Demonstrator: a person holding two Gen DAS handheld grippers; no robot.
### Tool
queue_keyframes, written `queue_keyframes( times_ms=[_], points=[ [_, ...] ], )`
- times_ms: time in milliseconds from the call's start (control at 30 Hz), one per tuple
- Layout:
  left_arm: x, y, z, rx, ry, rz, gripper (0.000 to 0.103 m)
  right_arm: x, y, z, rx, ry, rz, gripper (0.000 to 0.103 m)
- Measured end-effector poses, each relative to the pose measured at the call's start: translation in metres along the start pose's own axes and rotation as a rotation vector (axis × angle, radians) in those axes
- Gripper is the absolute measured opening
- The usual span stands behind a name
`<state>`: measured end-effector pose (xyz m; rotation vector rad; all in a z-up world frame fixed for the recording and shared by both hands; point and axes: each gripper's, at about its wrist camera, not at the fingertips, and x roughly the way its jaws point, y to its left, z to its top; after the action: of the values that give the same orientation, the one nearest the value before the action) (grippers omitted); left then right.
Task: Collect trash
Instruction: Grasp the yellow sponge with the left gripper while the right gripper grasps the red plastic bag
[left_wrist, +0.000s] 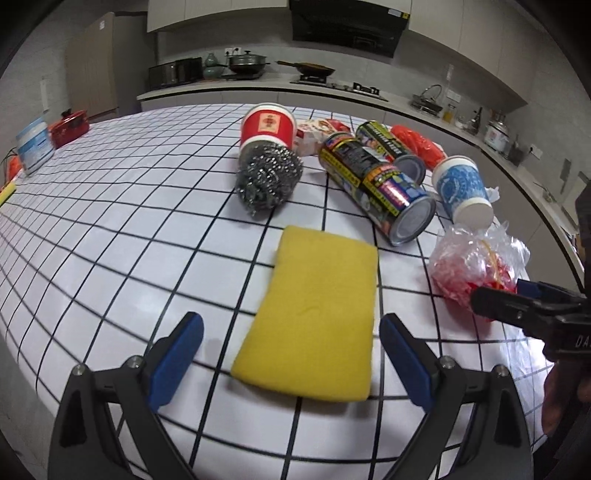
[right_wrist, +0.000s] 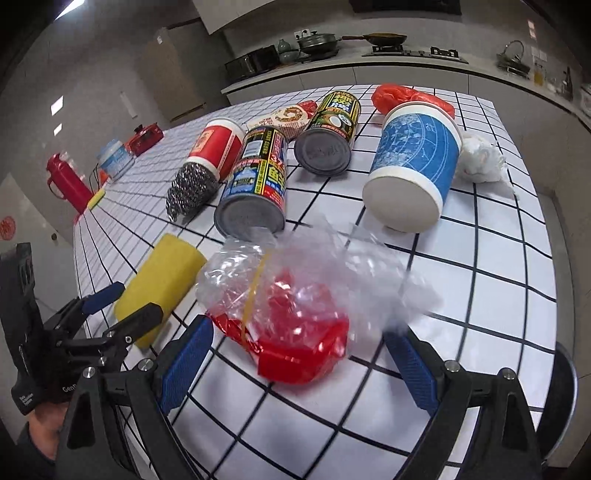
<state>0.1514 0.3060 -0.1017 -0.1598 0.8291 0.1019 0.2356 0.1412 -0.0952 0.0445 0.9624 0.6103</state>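
A yellow sponge (left_wrist: 314, 314) lies flat on the checked table, its near end between the open fingers of my left gripper (left_wrist: 291, 358). A crumpled clear and red plastic wrapper (right_wrist: 288, 314) lies just ahead of my open right gripper (right_wrist: 299, 369); it also shows in the left wrist view (left_wrist: 476, 266). Behind lie a steel wool scrubber (left_wrist: 269, 177), a red paper cup (left_wrist: 267, 123), two cans (left_wrist: 380, 188) (right_wrist: 330, 129) and a blue paper cup (right_wrist: 413, 162), all on their sides. The left gripper (right_wrist: 122, 302) shows at the sponge (right_wrist: 159, 280) in the right wrist view.
A red plastic bag (right_wrist: 410, 98), a snack packet (right_wrist: 288, 116) and a white tissue wad (right_wrist: 480, 158) lie at the back. A red flask (right_wrist: 68, 182), a white tub (right_wrist: 114, 158) and a red pot (right_wrist: 146, 136) stand at the far left. The table edge (right_wrist: 550, 229) runs on the right.
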Motion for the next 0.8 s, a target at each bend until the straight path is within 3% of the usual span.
queue_keyframes(
  times_ms=[33,67,133,200,400,800],
  points=[
    [0.003,0.0,0.002,0.0,0.001,-0.02,0.094,0.0,0.0,0.001,0.007,-0.007,0.005,0.091],
    [0.005,0.0,0.003,0.001,0.001,-0.03,0.09,0.001,0.001,0.001,0.009,-0.014,0.01,0.078],
    [0.01,0.0,0.005,0.011,0.008,-0.045,0.073,0.0,0.003,0.001,0.01,-0.025,0.024,0.071],
    [0.01,0.001,0.007,0.022,0.003,-0.058,0.06,-0.001,0.004,0.001,0.011,-0.035,0.036,0.057],
    [0.008,0.003,0.007,0.019,-0.006,-0.108,0.055,-0.011,0.009,-0.002,0.001,-0.068,0.028,0.054],
    [-0.002,-0.012,0.011,0.034,-0.021,-0.132,0.052,-0.041,0.001,-0.002,0.006,-0.135,-0.019,0.054]
  ],
)
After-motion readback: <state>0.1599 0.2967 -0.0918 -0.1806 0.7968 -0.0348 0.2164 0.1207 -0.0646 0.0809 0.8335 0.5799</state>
